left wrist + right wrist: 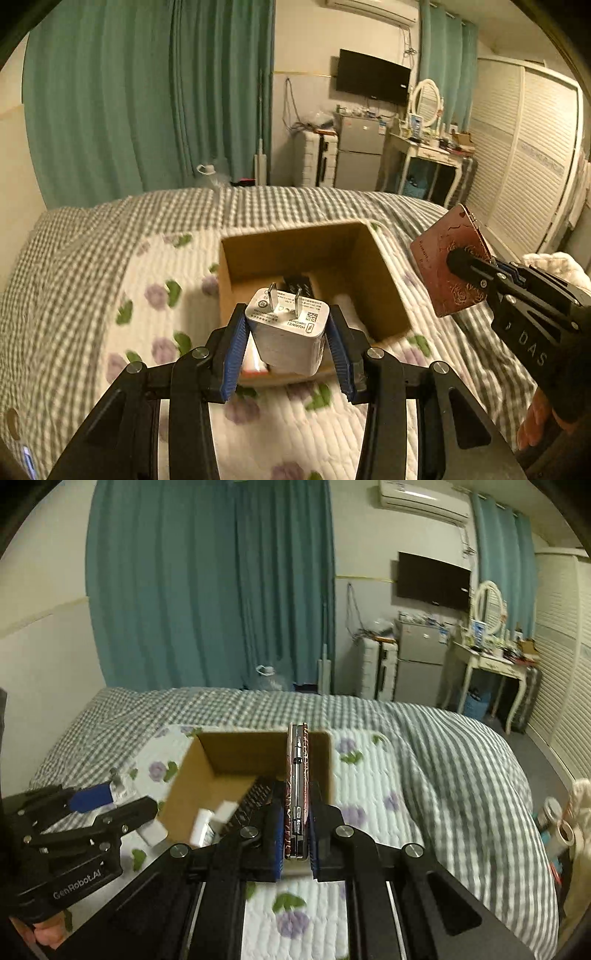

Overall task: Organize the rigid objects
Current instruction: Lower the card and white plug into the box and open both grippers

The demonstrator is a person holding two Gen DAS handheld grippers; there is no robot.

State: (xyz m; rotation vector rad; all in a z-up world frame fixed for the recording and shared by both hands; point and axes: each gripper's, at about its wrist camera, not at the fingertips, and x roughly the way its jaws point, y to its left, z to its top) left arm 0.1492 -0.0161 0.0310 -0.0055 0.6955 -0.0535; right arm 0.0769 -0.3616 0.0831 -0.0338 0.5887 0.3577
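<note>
My left gripper [287,325] is shut on a white wall charger [288,332], prongs up, held over the near edge of an open cardboard box [384,288] on the bed. My right gripper [296,812] is shut on a dark red flat case with a rose pattern [296,782], held upright on edge above the box [192,771]. In the left wrist view the red case [436,266] hangs right of the box. In the right wrist view the left gripper [107,805] is at the box's left side. A black remote [255,797] and white items [207,823] lie inside the box.
The box sits on a white floral quilt [147,295] over a grey checked bedspread [461,760]. Teal curtains, a small fridge [421,664], a wall TV and a white dressing table [491,664] stand beyond the bed. A wardrobe [524,147] is at right.
</note>
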